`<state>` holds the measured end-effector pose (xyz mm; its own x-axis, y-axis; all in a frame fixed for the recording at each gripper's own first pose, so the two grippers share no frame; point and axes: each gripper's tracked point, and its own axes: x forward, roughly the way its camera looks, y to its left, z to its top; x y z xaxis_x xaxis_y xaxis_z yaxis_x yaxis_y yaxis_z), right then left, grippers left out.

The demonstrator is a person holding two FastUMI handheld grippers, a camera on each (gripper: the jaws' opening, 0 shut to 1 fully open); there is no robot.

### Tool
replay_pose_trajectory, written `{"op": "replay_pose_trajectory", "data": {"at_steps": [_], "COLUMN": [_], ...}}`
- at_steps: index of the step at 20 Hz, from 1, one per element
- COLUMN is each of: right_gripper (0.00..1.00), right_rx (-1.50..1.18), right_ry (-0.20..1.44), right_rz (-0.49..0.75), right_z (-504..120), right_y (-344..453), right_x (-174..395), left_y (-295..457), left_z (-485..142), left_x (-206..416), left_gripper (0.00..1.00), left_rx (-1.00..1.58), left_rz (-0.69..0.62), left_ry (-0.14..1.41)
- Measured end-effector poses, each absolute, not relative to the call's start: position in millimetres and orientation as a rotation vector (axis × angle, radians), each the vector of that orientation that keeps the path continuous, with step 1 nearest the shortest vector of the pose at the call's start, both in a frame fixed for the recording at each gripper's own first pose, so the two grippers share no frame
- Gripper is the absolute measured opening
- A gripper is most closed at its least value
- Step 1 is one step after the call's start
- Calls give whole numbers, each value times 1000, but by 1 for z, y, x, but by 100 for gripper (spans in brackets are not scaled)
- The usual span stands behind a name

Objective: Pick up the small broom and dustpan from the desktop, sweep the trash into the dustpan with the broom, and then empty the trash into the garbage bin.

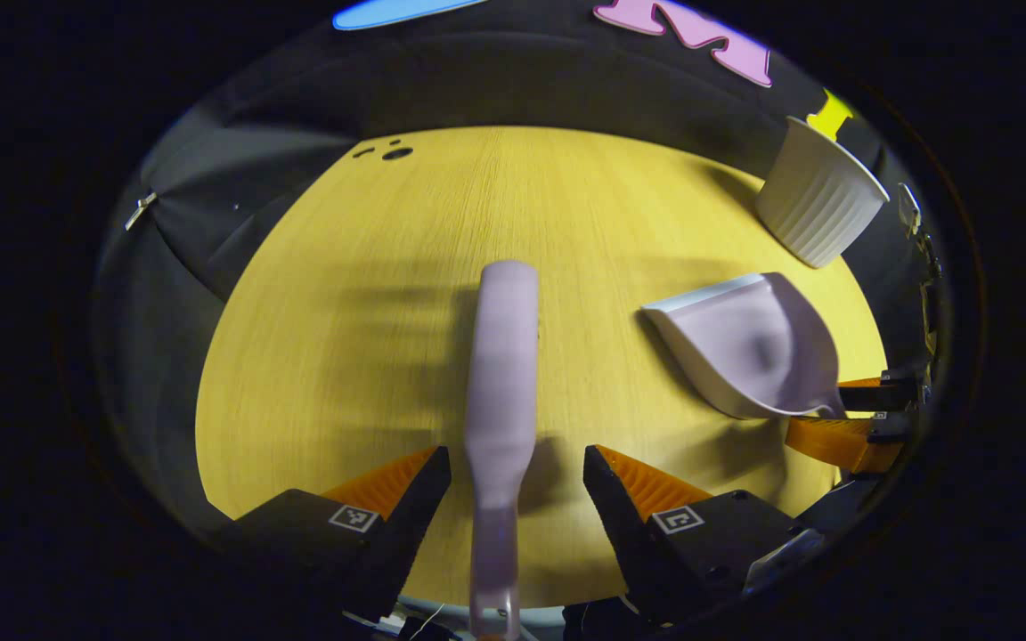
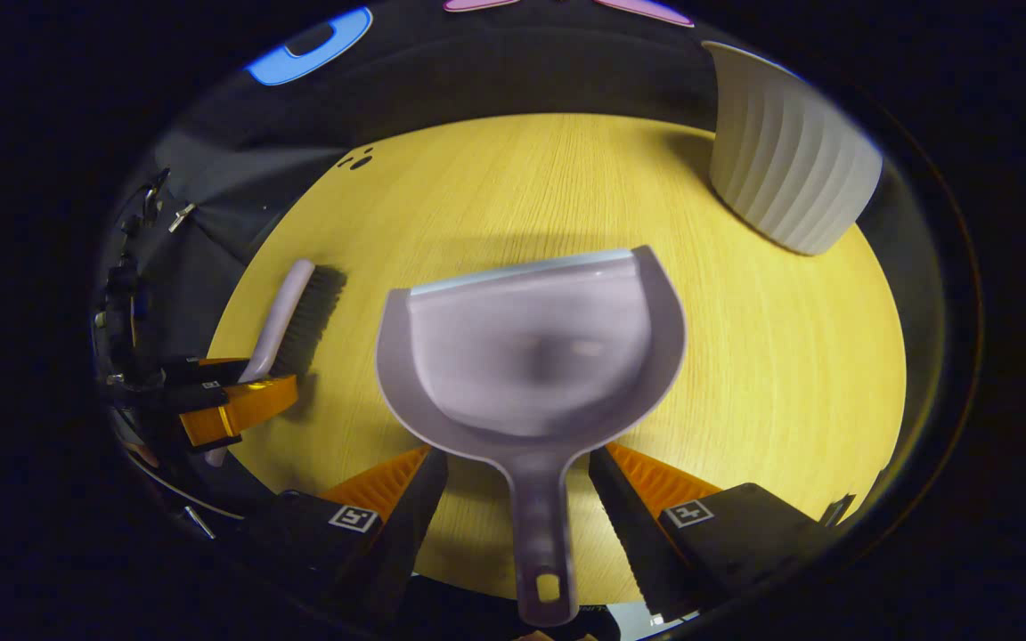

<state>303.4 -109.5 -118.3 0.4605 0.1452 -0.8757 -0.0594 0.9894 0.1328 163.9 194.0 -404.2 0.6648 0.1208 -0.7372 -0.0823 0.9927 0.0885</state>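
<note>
The pale lilac broom (image 1: 502,356) lies on the yellow wooden desktop (image 1: 344,356), its handle running between the fingers of my left gripper (image 1: 517,463), which is open with a gap on each side. The lilac dustpan (image 2: 531,347) rests flat, its handle between the fingers of my right gripper (image 2: 520,463), also open and not touching it. In the left gripper view the dustpan (image 1: 745,347) sits to the right with the right gripper (image 1: 860,418) at its handle. In the right gripper view the broom (image 2: 286,312) shows dark bristles, with the left gripper (image 2: 228,396) around its handle. Small dark trash bits (image 2: 357,160) lie at the far edge.
A white ribbed garbage bin (image 2: 789,151) stands at the far right corner of the desktop, also in the left gripper view as the bin (image 1: 820,196). Black cloth walls surround the table. Bare wood lies between the broom and the dustpan.
</note>
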Motion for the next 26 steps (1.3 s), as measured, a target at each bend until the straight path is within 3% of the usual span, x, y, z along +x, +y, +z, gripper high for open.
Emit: {"op": "replay_pose_trajectory", "data": {"at_steps": [5, 9, 12, 17, 20, 26], "right_gripper": [100, 99, 99, 99, 99, 98], "right_rx": [-10, 67, 19, 21, -1, 5], "right_ry": [860, 648, 453, 136, 76, 124], "right_rz": [113, 88, 17, 2, -5, 7], "right_z": [-28, 57, 121, 217, 231, 213], "right_y": [-128, -130, -154, -150, -149, -144], "right_x": [321, 338, 336, 293, 264, 228], "left_y": [181, 174, 164, 144, 128, 96], "left_z": [-296, -193, -133, -98, -97, -120], "left_x": [146, 114, 77, 17, -7, -19], "left_gripper": [96, 96, 95, 95, 96, 96], "left_rx": [87, 114, 144, 104, 118, 102], "left_rz": [82, 90, 112, 108, 95, 28], "left_ry": [522, 227, 64, -66, -109, -66]}}
